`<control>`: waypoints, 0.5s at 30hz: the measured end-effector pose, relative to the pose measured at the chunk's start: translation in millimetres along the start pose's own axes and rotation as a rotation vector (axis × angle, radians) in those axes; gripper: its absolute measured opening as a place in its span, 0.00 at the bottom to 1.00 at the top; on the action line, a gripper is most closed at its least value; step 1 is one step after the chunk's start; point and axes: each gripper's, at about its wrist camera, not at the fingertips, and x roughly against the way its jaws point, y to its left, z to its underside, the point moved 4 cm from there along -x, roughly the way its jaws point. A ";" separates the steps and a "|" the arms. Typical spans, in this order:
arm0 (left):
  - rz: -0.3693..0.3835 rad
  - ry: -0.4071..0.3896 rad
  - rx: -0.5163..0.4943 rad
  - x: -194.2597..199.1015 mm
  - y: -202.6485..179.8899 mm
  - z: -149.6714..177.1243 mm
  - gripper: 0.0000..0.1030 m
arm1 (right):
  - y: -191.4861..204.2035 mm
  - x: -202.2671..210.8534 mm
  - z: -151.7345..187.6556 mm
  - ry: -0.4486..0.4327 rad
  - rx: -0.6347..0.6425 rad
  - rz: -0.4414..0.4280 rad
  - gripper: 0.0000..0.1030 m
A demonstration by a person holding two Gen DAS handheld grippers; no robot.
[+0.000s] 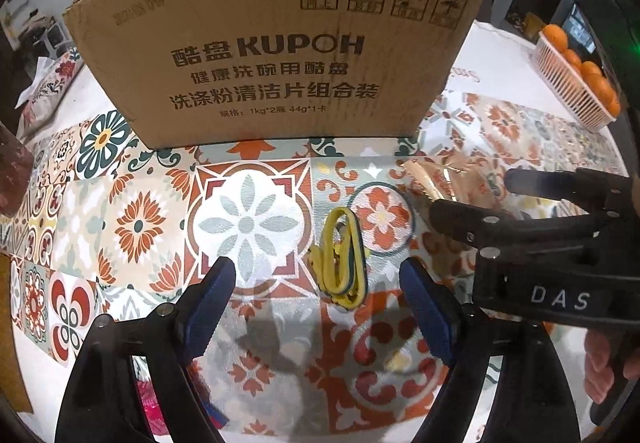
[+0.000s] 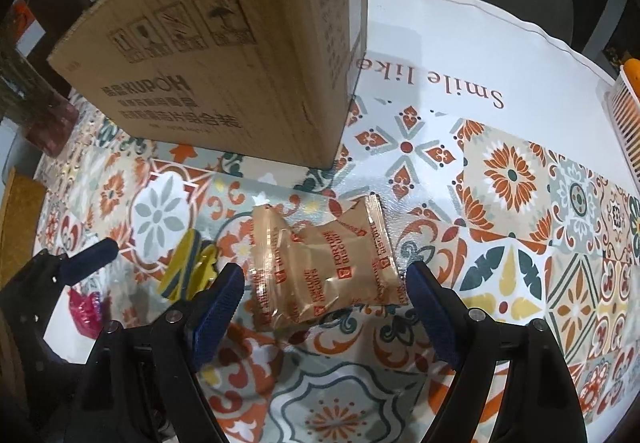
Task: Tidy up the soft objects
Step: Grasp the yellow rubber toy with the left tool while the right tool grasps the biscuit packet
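Biscuit packet (image 2: 324,267): one; yellow band (image 1: 343,257): one; box (image 1: 276,43): one.

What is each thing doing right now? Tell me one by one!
Left gripper: jaws open, holding nothing.
Right gripper: jaws open, holding nothing.
Yellow band: lying flat between the left jaws, untouched.
Biscuit packet: sealed, crinkled, lying between the right jaws.
Cardboard box: standing upright on the table.
Basket: filled with oranges.

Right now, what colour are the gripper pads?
Dark blue pads, clearest in the right wrist view.
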 end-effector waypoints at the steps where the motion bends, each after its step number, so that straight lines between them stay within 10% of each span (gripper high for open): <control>1: -0.005 0.004 -0.002 -2.8 -1.0 -1.2 0.79 | -0.6 -1.9 -0.7 0.005 -0.001 0.002 0.81; 15: -0.011 0.051 0.032 -32.1 -3.1 -2.5 0.51 | 1.4 -24.3 -10.3 0.007 -0.026 0.010 0.80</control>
